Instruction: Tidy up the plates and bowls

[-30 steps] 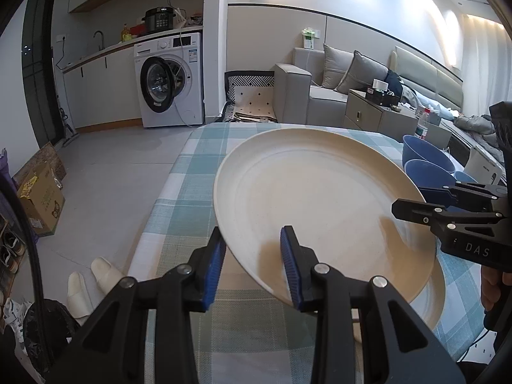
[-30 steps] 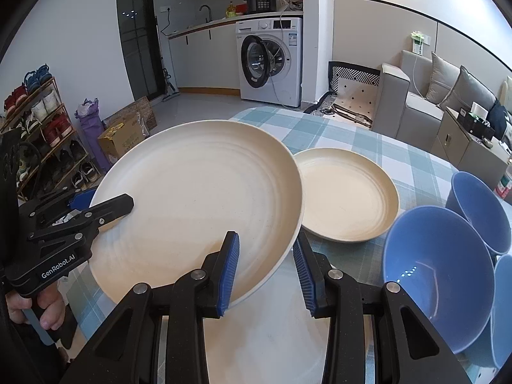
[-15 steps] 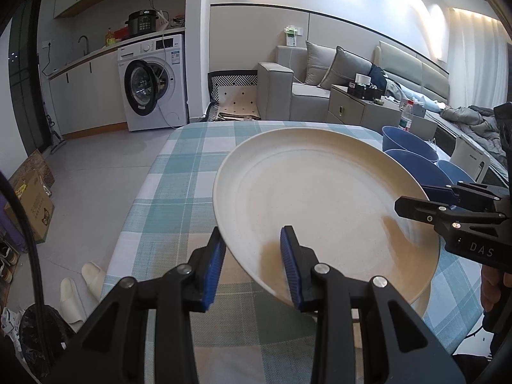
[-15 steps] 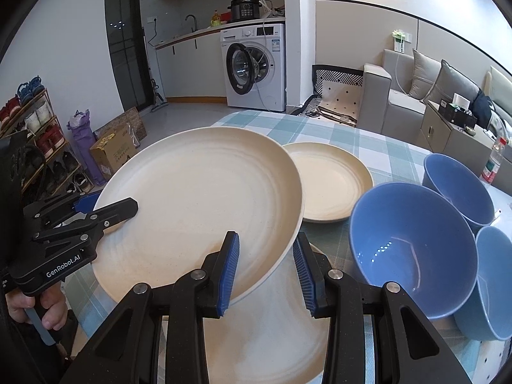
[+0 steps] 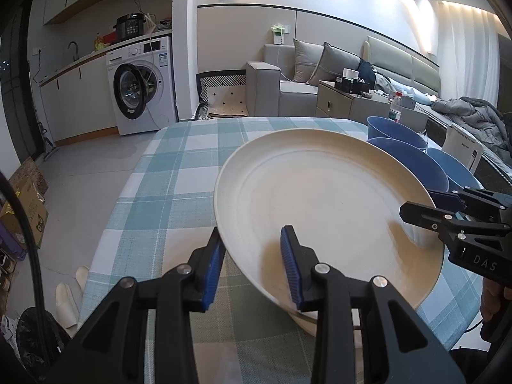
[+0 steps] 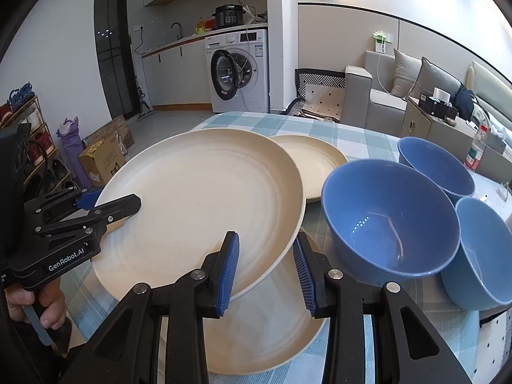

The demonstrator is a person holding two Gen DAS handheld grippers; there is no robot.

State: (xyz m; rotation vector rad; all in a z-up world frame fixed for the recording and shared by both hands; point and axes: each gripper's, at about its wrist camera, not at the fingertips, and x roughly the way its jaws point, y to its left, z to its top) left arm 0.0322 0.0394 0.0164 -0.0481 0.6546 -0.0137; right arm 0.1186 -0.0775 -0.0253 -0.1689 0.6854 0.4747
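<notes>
Your counter [image 6: 320, 124] wears a teal-and-white checked cloth. On it you have one cream plate [image 6: 268, 336] at the near edge, a second cream plate [image 6: 316, 163] toward the middle, and three blue bowls [image 6: 390, 220] clustered along the right edge.

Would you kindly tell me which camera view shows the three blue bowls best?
The right wrist view: all three blue bowls appear open and nearly whole. The left wrist view shows only their rims behind the lifted cream plate.
</notes>
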